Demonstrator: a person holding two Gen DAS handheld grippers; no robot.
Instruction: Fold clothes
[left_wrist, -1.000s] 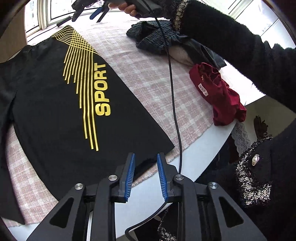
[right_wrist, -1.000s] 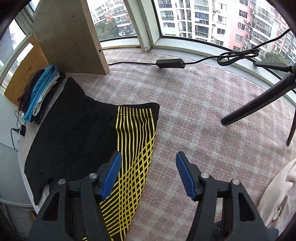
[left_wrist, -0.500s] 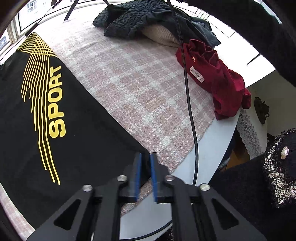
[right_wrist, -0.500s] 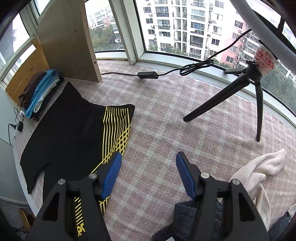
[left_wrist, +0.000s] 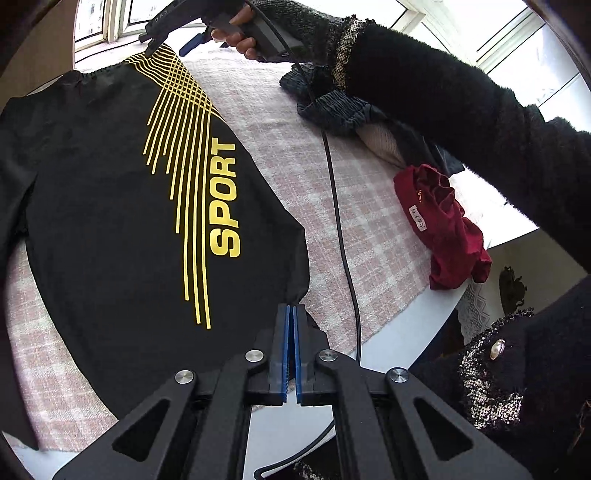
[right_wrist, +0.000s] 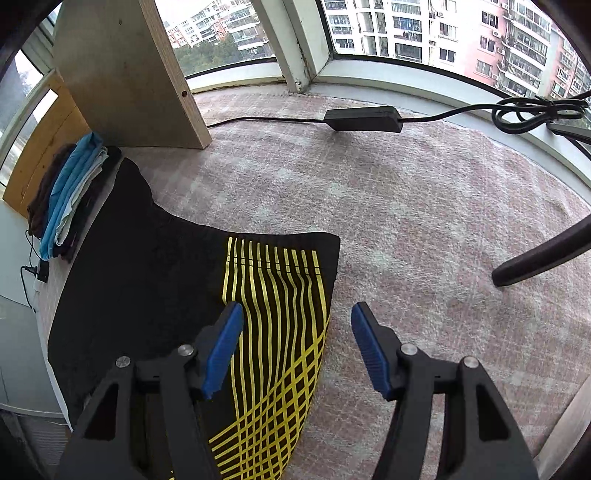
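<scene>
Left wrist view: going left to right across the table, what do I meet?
Black SPORT shirt, with the left gripper shut on its corner → hanging black cable → red garment at the table's edge.

Materials and surface finishes.
Black shorts (left_wrist: 103, 206): smooth matt cloth with glossy yellow print. Counter cloth (right_wrist: 424, 221): rough woven pink plaid. Left tongs (left_wrist: 290, 314): matt black plastic, ribbed blue pads, shiny metal rivets. Board (right_wrist: 122, 74): pale bare wood.
</scene>
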